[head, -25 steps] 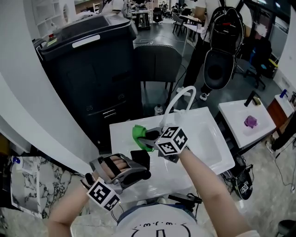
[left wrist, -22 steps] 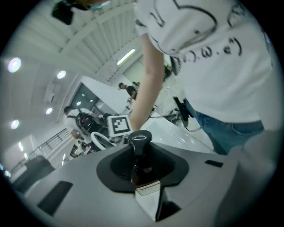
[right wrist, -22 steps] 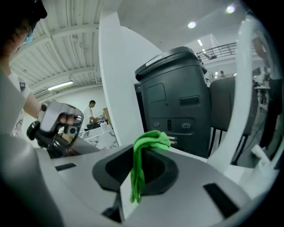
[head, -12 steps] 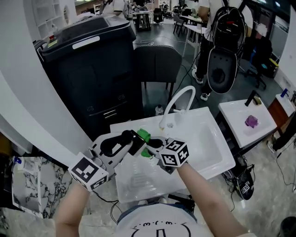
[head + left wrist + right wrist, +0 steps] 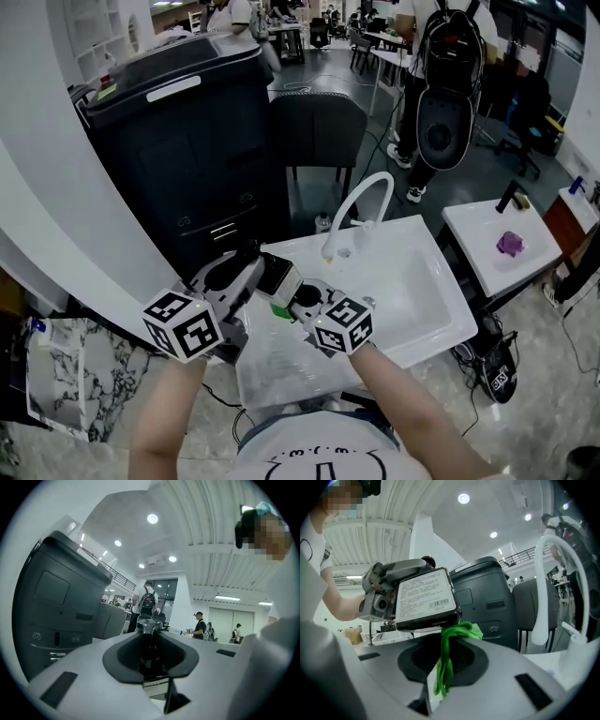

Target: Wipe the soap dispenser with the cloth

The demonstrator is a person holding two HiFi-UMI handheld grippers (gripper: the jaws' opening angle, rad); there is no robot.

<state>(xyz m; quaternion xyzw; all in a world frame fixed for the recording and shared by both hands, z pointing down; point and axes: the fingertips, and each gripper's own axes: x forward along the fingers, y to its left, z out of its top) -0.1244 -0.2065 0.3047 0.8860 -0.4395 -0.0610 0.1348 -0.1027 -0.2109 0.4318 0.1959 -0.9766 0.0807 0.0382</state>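
The soap dispenser (image 5: 278,275), black with a white label, is held off the counter, lying on its side, in my left gripper (image 5: 265,279), which is shut on it. In the left gripper view its dark body (image 5: 150,656) fills the gap between the jaws. My right gripper (image 5: 292,302) is shut on the green cloth (image 5: 279,310), a strand of which hangs between its jaws (image 5: 446,660). The cloth's bunched top (image 5: 461,631) touches the lower edge of the dispenser (image 5: 424,599), which sits just above and beyond my right gripper (image 5: 447,641).
A white sink (image 5: 412,281) with a tall white faucet (image 5: 361,211) lies right of the grippers. A black cabinet (image 5: 178,122) and a dark chair (image 5: 319,127) stand behind. A person with a backpack (image 5: 450,66) stands further back. A second sink (image 5: 492,234) holds a purple thing (image 5: 509,246).
My left gripper rose from the counter's near left with the dispenser and rolled, bringing it to the cloth. My right gripper drew back a little, still shut on the cloth.
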